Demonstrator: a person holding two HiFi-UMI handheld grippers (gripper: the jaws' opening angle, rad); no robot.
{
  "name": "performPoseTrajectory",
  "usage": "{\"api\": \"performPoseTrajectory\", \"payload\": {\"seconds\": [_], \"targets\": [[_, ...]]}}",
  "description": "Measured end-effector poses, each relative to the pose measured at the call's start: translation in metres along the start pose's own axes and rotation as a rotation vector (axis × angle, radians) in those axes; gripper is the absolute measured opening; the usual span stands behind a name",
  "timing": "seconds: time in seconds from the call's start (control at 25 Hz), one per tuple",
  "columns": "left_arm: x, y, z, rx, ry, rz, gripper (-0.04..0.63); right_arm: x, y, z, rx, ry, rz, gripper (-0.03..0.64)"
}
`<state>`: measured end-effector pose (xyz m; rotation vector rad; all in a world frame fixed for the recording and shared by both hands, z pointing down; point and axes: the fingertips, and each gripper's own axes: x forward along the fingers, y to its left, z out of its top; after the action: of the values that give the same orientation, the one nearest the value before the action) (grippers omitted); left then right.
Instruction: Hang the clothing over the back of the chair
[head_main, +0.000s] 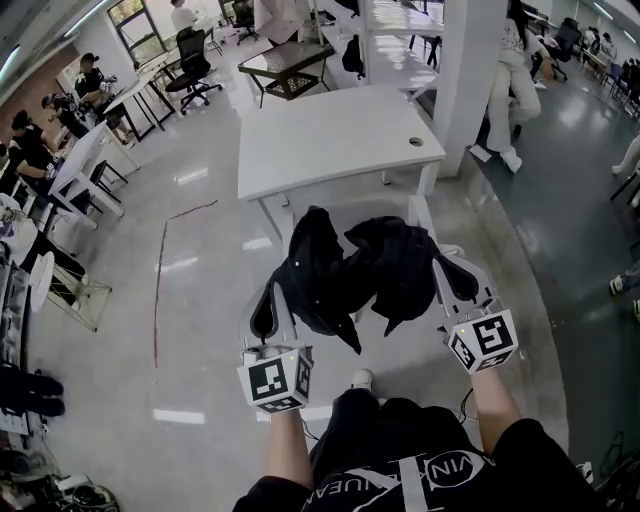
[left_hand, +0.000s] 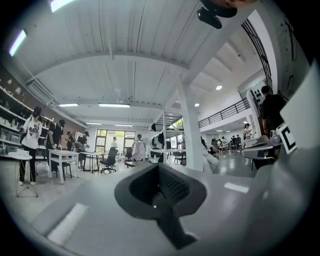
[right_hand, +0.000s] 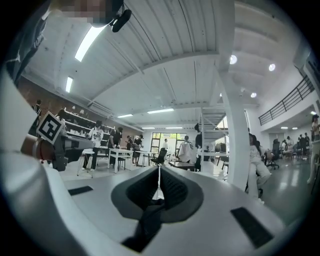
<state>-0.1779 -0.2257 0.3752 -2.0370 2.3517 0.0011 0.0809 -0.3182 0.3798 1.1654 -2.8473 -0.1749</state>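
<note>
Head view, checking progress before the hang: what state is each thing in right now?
Black garment: bunched, hanging between the two grippers, not yet draped over any chair.
Left gripper: shut on the garment's fabric.
Right gripper: shut on the garment's fabric.
White table: upright, beyond the garment, untouched.

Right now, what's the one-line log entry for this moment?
left gripper: shut on black garment | right gripper: shut on black garment | black garment: slung between both, near white desk
</note>
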Motion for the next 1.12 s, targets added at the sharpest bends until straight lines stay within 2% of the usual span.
{"api": "performPoseTrajectory", "payload": {"seconds": [0.24, 0.52, 1.12], "targets": [[-0.026, -0.007, -0.001, -0.027, -0.016, -0.004, 0.009, -0.019, 0.009, -0.002, 0.018, -0.007, 0.012, 0.018], [-0.05, -0.009, -0.008, -0.021, -0.014, 0.006, 0.009, -0.031, 0.025, -0.002, 0.017, -0.018, 0.04, 0.018], [-0.065, -0.009, -0.005, -0.014, -0.034, 0.015, 0.009, -0.039, 0.033, -0.004, 0.016, -0.018, 0.044, 0.017]]}}
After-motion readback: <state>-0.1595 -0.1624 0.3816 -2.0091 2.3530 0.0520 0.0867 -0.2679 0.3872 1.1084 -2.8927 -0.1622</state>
